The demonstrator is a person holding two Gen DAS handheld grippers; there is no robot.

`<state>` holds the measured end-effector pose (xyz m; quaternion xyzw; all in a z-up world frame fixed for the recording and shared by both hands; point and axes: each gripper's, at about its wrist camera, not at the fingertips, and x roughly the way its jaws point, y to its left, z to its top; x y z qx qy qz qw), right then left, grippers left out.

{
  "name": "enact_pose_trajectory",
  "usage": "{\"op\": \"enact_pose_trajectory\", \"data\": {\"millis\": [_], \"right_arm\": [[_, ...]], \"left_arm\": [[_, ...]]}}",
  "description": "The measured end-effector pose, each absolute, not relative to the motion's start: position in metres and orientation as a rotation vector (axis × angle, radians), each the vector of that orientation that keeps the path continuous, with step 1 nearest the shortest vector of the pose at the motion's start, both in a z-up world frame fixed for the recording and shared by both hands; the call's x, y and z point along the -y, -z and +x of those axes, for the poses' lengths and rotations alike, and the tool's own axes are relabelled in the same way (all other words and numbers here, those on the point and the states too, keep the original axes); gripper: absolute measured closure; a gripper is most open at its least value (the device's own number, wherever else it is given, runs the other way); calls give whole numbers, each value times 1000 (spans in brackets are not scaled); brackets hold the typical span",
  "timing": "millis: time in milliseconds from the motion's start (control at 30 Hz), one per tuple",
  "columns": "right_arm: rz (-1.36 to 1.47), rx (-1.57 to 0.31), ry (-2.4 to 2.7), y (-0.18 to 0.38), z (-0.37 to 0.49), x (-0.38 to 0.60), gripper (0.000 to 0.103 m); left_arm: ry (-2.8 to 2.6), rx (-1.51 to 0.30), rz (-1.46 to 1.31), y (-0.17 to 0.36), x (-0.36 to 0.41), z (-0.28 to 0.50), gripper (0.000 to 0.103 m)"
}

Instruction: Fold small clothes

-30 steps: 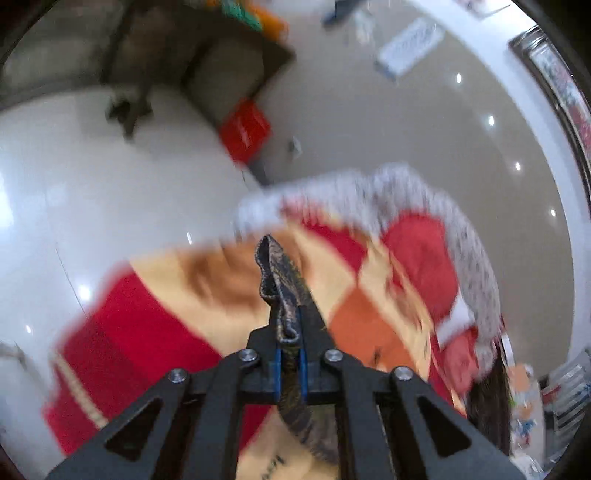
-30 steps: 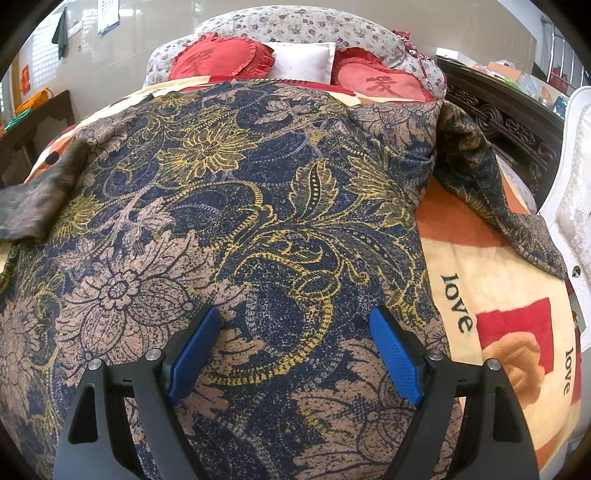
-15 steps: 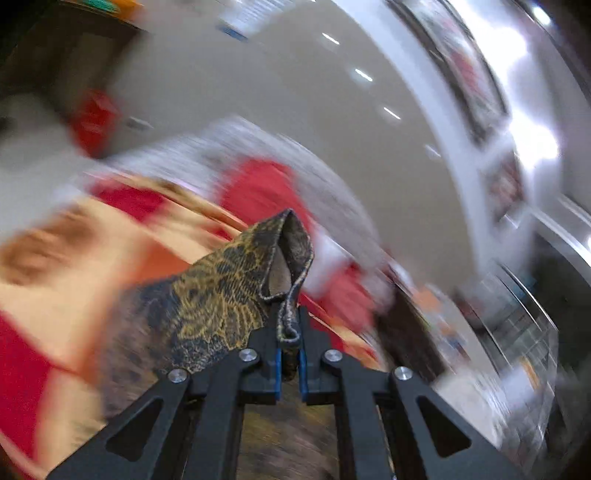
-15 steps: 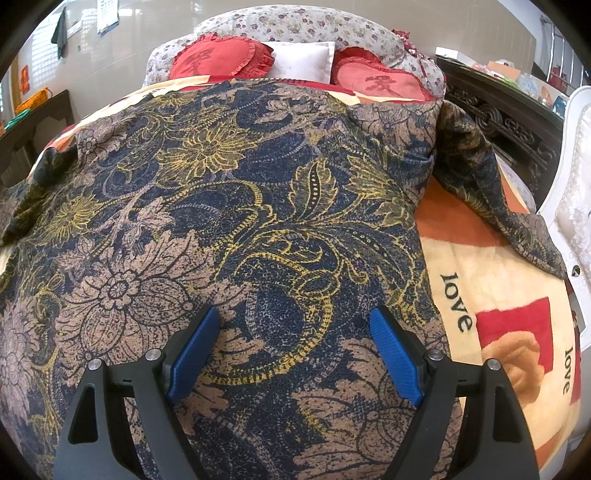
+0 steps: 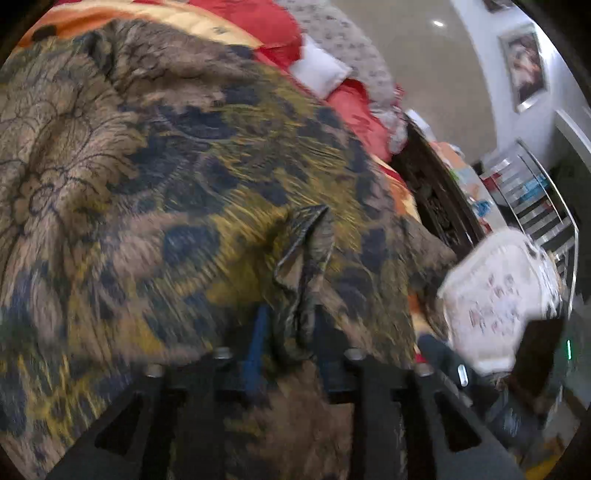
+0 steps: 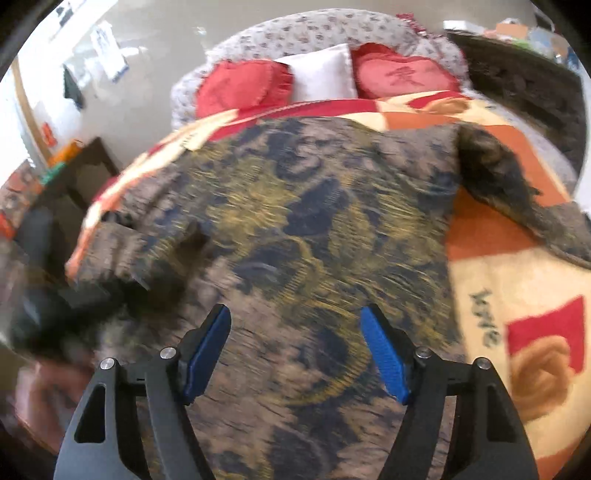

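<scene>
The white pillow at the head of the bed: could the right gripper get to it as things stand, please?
Probably yes. The right gripper, jaws closing with nothing between them, hangs over the floral garment; the white pillow lies uncovered beyond it between two red cushions, nothing blocking.

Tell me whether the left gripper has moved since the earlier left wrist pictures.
Yes. The left gripper swung from bare floor, across the red and cream blanket, over the dark floral garment; its jaws are opening around a fabric fold.

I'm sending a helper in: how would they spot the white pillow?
Start at the bed with the orange and cream blanket. At its far end, the white pillow stands between two red heart cushions. It is the only plain white, square one.
</scene>
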<state>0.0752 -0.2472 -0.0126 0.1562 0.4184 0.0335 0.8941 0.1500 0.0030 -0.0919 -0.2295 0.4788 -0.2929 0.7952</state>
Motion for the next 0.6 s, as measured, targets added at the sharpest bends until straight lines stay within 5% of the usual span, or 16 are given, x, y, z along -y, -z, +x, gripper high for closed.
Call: {"op": "enact_pose_trajectory", "data": {"millis": [100, 433, 500, 533, 600], "right_arm": [[401, -862, -166, 17, 92, 241, 15], [467, -908, -358, 58, 156, 190, 18], [464, -919, -408, 61, 162, 182, 42], [447, -941, -412, 64, 165, 177, 68], [403, -936, -373, 62, 165, 176, 81]], "left_arm": [[637, -968, -380, 74, -9, 123, 50], [436, -850, -208, 92, -70, 87, 48], [416, -857, -229, 94, -75, 92, 48], [414, -858, -228, 94, -76, 92, 48], [409, -857, -215, 94, -74, 92, 48]]}}
